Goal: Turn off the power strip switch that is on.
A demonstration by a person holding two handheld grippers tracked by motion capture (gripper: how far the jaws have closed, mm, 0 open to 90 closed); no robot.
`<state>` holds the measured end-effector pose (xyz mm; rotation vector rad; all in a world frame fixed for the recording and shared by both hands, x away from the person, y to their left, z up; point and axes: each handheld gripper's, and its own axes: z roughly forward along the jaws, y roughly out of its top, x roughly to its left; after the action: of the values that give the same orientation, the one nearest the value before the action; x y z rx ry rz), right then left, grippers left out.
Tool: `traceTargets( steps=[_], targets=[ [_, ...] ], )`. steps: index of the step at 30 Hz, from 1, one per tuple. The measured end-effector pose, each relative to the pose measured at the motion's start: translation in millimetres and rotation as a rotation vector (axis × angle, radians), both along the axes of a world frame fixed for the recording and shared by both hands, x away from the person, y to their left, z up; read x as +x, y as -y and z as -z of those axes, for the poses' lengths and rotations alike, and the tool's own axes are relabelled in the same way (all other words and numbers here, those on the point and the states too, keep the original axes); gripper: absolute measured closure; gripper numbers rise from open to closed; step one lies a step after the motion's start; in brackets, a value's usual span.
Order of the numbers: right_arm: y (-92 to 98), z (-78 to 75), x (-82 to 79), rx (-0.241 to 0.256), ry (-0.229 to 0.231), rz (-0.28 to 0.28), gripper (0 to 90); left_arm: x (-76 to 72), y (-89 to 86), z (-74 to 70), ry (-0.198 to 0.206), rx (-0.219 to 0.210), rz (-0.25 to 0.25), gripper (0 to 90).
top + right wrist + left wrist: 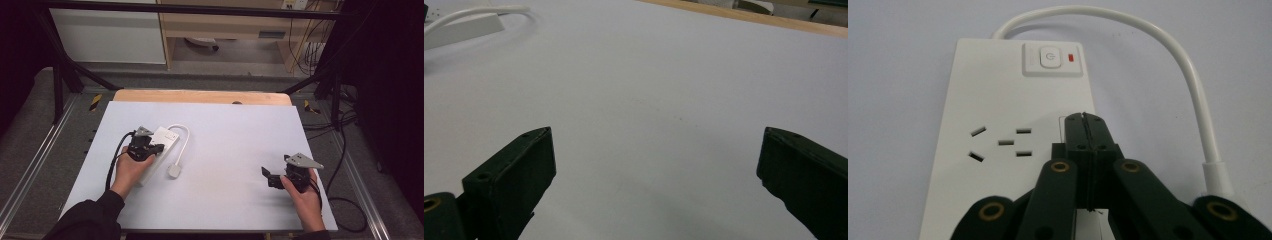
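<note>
A white power strip (159,142) lies on the left part of the white table top (230,145). Its white cord (184,137) loops round to a plug (174,171) lying beside it. My left gripper (156,148) hovers over the strip, held by a hand. In the left gripper view its jaws are pressed together with nothing between them, and the left gripper (1084,119) tips sit above the strip's face (993,95), near a socket (1000,144) and below the switch (1050,58). My right gripper (268,176) rests open near the front right. In the right gripper view, the right gripper (656,150) spans bare table.
A wooden strip (200,96) borders the table's far edge. Black frame bars and cables (345,165) stand round the table. In the right gripper view the power strip (461,26) lies far off at the top left.
</note>
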<state>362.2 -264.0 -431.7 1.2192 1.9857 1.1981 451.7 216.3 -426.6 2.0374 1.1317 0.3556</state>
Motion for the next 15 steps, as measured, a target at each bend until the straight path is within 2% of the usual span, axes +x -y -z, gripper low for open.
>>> traceTargets(
  steps=[11, 15],
  targets=[
    [0.1, 0.1, 0.1, 0.0, -0.001, 0.001, 2.9, -0.6, 0.3, 1.1, -0.005, 0.007, -0.004, 90.0],
    [-0.2, 0.1, 0.1, -0.002, 0.001, -0.001, 2.9, -1.4, -1.6, 2.2, 0.004, 0.002, -0.014, 90.0]
  ],
)
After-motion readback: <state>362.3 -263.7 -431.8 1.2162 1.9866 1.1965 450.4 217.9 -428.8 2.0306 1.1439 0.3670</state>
